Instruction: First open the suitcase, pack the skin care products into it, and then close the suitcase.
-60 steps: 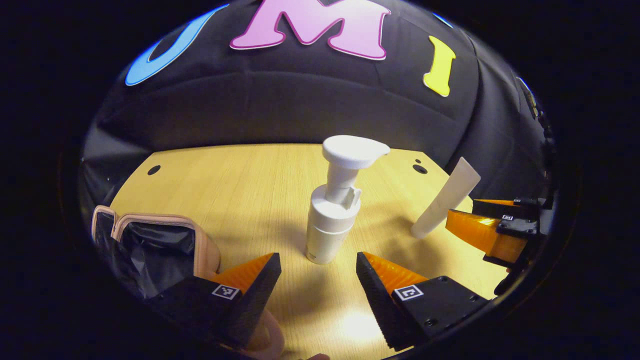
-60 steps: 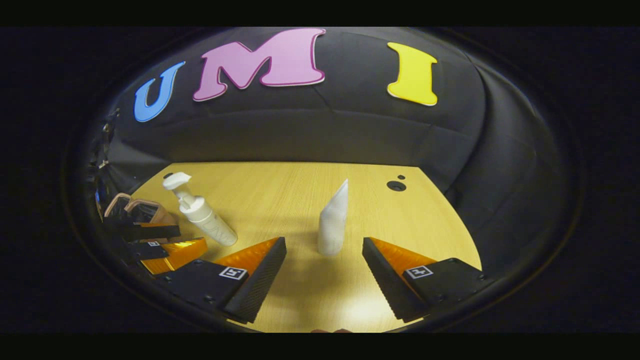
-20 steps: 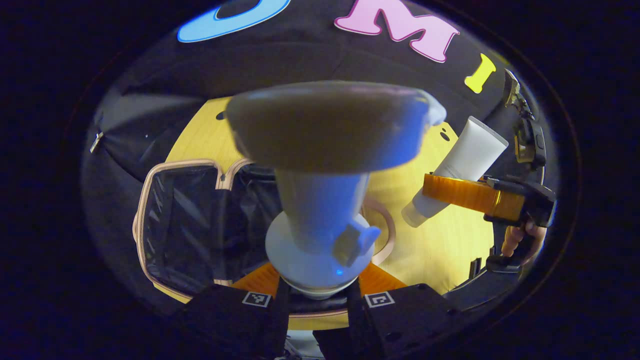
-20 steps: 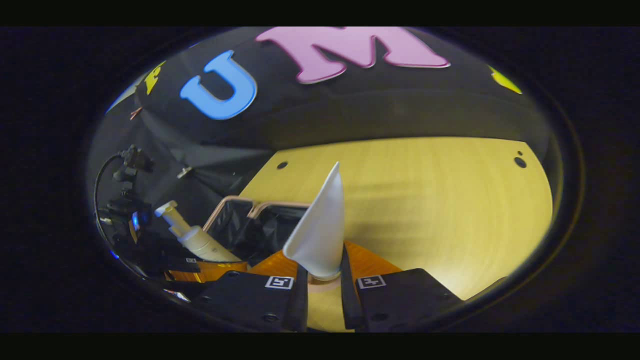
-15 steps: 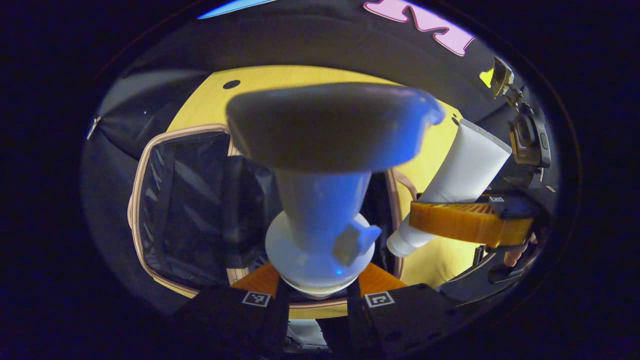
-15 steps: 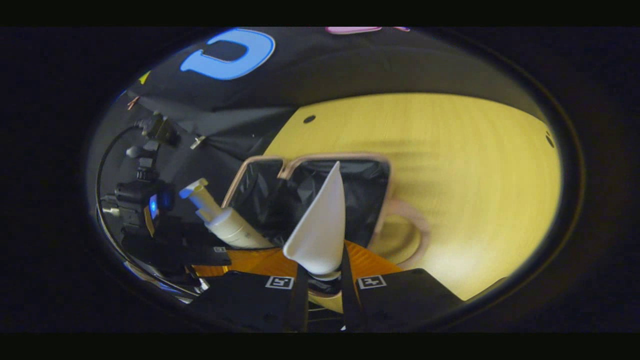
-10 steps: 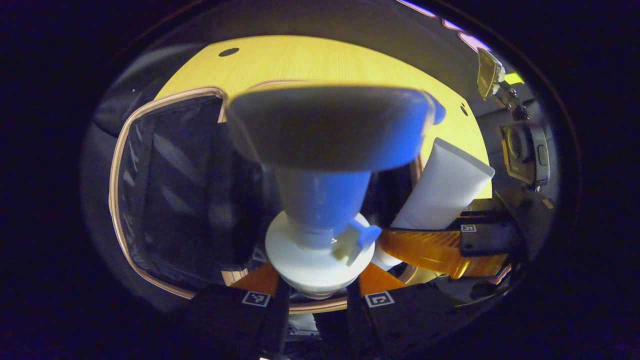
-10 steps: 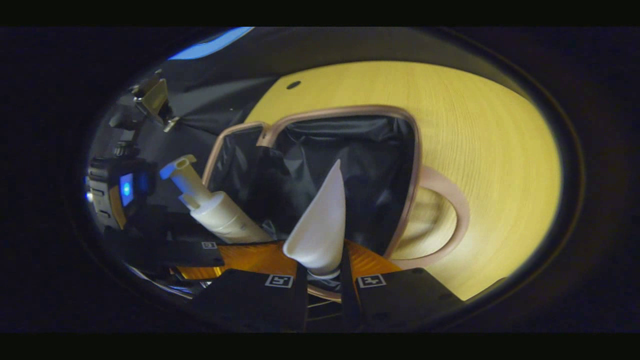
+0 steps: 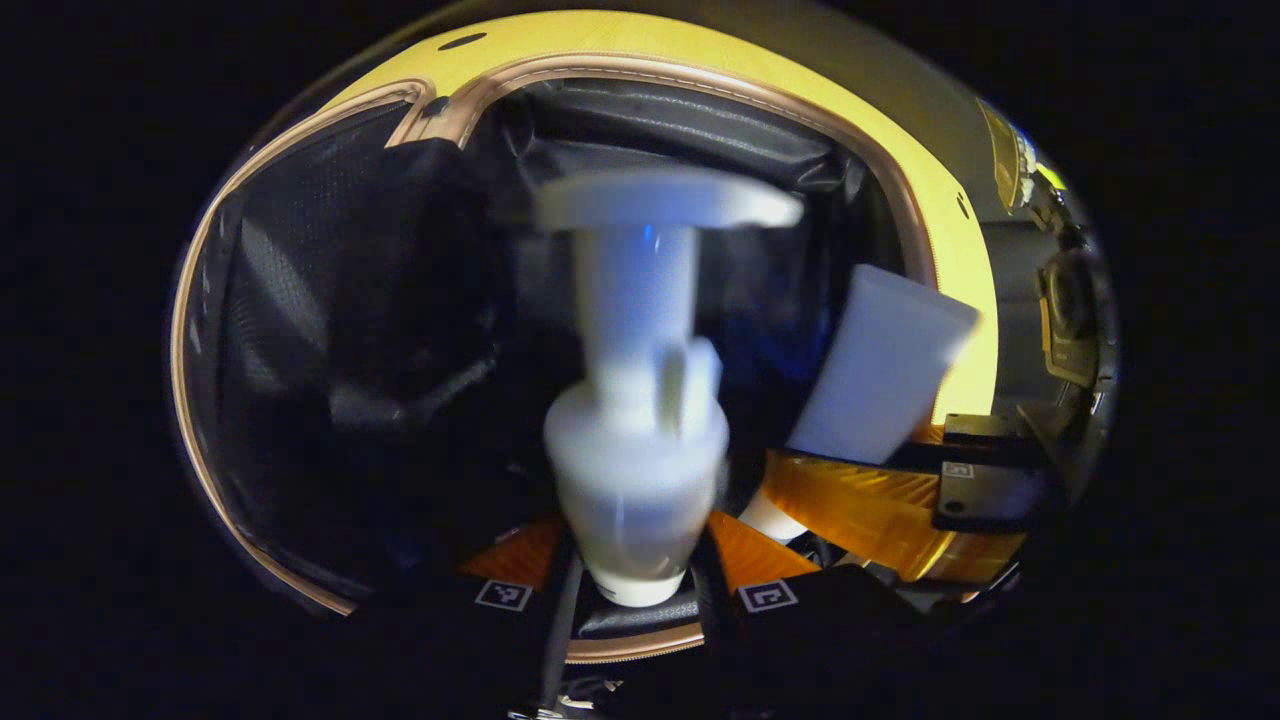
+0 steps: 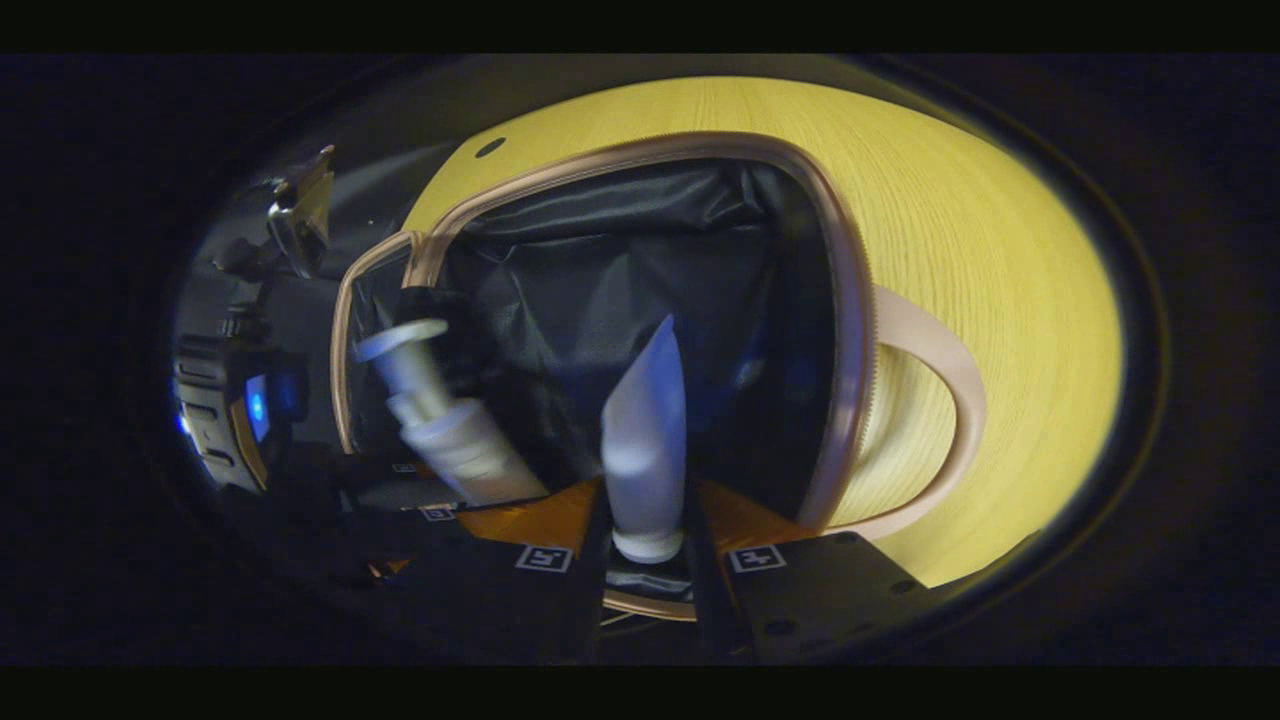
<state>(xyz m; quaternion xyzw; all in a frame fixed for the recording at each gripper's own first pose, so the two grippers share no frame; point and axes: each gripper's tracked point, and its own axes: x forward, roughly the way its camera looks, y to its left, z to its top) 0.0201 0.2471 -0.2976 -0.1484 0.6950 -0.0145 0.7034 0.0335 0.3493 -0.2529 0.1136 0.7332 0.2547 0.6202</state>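
The open suitcase [image 9: 240, 190], pink-rimmed with a black lining, lies right below both grippers. A white pump bottle [image 9: 635, 450] points head-first into it, blurred, its base still between the fingers of my left gripper [image 9: 635, 600], whose jaws stand slightly apart. A white tube [image 10: 645, 420] likewise hangs over the lining, cap end between the barely parted fingers of my right gripper [image 10: 645, 560]. In the left gripper view the tube [image 9: 880, 360] and the right gripper's orange finger [image 9: 870, 505] are close on the right. In the right gripper view the bottle [image 10: 440, 420] is at the left.
The suitcase rests on a light wooden table [image 10: 1000, 250], its rim [image 10: 845, 300] and pink loop handle [image 10: 950, 380] toward the right. Camera gear on a stand [image 10: 300, 210] is at the far left, beyond the table's edge.
Both grippers carried bottle and tube from the table down over the open suitcase. In the last half second both jaws widened a little and bottle and tube slid forward.
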